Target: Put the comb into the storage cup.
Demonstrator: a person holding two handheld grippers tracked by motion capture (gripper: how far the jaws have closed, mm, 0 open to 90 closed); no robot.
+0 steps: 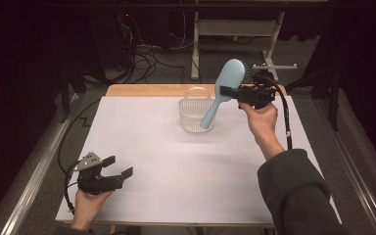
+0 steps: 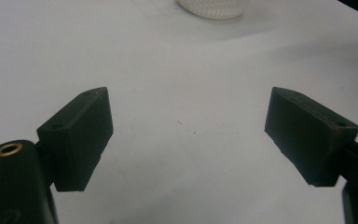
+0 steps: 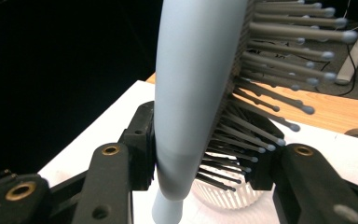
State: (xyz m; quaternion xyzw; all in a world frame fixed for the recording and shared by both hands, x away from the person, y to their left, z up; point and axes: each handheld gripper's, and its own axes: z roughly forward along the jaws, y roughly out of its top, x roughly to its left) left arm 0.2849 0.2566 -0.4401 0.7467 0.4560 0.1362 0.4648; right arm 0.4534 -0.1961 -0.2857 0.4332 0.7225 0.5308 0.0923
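A pale blue hairbrush (image 1: 221, 91) hangs in the air over the far part of the table, held up at a slant – its oval head high and toward the back, its handle end pointing down into the mouth of a small white basket (image 1: 194, 116). The right gripper (image 1: 231, 92) has it clamped at the base of the head, where the head narrows into the handle; in the right gripper view the hairbrush (image 3: 193, 93) rises between the two black jaws, one pad pressed on its smooth back and the other against the bristle side, so the jaws are closed tight on it. The bristles (image 3: 279, 70), dark pins with small pale tips, stick out to one side, away from the smooth back. The basket (image 3: 230, 196) shows just below the brush there, its ribbed wall pale and upright. It stands on the white sheet (image 1: 176, 166) that covers most of the table, near the far edge, with a thin handle arched over its top. The person's right hand (image 1: 260, 120) grips the tool from below, a dark sleeve (image 1: 293, 191) running back to the near edge. Well apart, at the near left corner of the sheet, the left gripper (image 1: 119, 166) rests in the left hand (image 1: 89, 203) – its jaws spread wide with nothing between them, bare sheet (image 2: 186, 116) showing through the gap.
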